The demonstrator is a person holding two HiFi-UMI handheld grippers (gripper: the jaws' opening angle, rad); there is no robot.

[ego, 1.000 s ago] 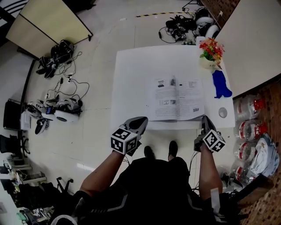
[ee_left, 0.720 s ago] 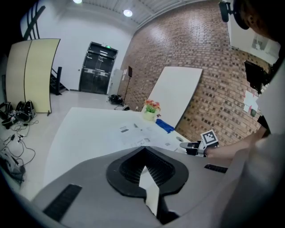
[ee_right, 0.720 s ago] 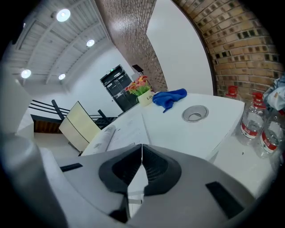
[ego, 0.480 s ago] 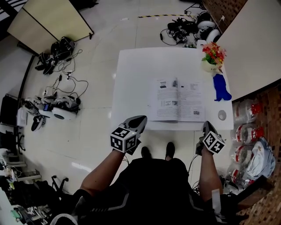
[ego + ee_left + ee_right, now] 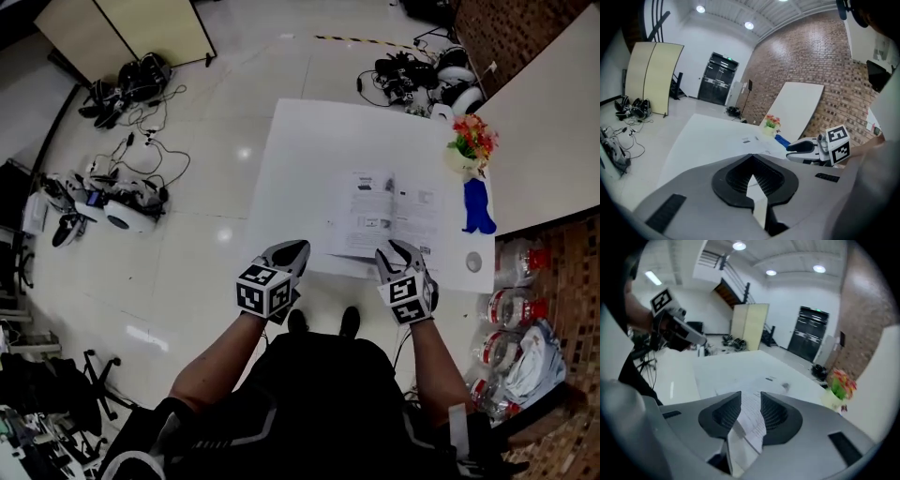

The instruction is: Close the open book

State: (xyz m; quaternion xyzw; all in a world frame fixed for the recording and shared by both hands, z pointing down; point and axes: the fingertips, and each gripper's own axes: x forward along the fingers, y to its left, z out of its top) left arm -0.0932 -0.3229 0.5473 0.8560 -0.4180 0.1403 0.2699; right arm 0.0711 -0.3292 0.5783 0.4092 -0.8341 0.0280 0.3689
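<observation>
White-paged thin open book (image 5: 384, 214) lying flat near front edge of white rectangular table (image 5: 309, 159). Right gripper (image 5: 394, 247) hovering over its near edge, jaws just been opening, now spread, printed page showing between, unpinched. Left gripper (image 5: 294, 249) pressed together, off table corner. Risking: grabbing single sheet, creasing or tearing it; unbraced book sliding off edge.

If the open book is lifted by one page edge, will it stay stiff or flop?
Probably flop: the book looks thin, more a booklet, lying nearly flat on the table, so one page would likely bend rather than raise the rest. It seems light too, so a push may slide it over the smooth white top.
</observation>
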